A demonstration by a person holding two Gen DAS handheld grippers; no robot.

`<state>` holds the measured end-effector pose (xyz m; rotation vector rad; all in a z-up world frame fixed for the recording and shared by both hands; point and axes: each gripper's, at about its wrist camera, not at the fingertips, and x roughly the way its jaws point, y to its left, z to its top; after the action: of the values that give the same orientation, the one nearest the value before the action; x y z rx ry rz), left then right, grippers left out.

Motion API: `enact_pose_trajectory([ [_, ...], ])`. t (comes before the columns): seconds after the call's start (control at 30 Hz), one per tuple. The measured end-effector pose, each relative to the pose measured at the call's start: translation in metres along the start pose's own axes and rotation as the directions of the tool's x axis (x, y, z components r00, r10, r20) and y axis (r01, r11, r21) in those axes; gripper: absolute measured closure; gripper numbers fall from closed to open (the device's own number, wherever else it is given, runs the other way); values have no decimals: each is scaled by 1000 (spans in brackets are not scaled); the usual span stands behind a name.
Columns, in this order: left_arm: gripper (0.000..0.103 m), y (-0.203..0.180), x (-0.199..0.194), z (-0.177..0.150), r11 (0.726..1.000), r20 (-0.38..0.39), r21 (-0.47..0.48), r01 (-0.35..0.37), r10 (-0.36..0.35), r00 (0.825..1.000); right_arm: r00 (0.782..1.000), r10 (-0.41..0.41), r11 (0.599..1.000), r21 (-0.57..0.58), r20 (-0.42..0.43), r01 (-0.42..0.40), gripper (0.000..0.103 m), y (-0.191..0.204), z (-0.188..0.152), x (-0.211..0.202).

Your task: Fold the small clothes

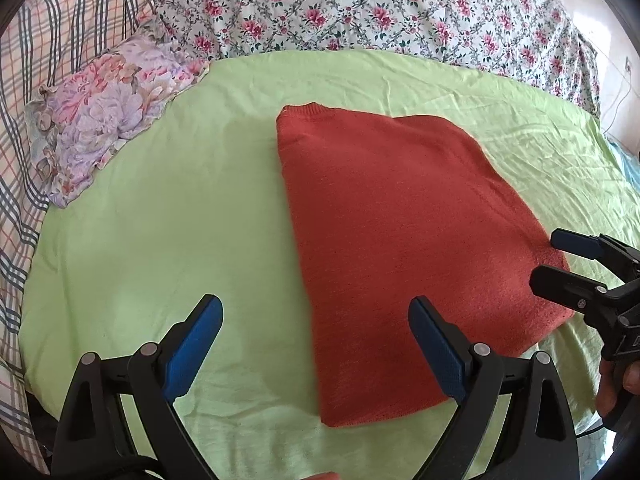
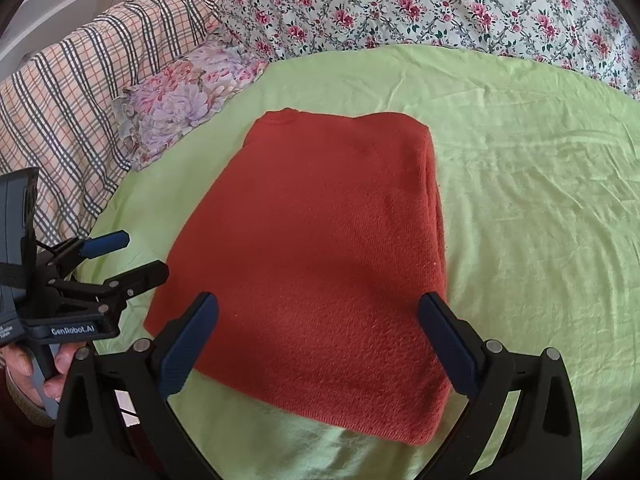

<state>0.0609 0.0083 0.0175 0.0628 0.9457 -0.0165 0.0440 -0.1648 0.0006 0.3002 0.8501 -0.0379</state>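
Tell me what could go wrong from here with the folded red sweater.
1. The red sweater lies folded in stacked layers; a pinch at its near edge might catch only the top layer and undo the fold.
2. The green sheet beneath is loose and wrinkled, so a low grab could lift it too.
3. The left gripper and right gripper, both open, hover close together and might collide.

A rust-red knitted sweater (image 1: 384, 248) lies folded into a flat, roughly rectangular packet on the light green sheet (image 1: 160, 240) of the bed. Its ribbed collar edge points toward the far pillows, its layered folded edges show along the right side, and nothing grips it.
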Motion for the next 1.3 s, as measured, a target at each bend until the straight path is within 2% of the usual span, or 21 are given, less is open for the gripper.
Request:
enact_pose_trajectory([
  [1.3,8,-1,8,8,1000,-12,-19,15,-15,1000,1000,-7,1000,-19,-9,7,3,1,7,9],
])
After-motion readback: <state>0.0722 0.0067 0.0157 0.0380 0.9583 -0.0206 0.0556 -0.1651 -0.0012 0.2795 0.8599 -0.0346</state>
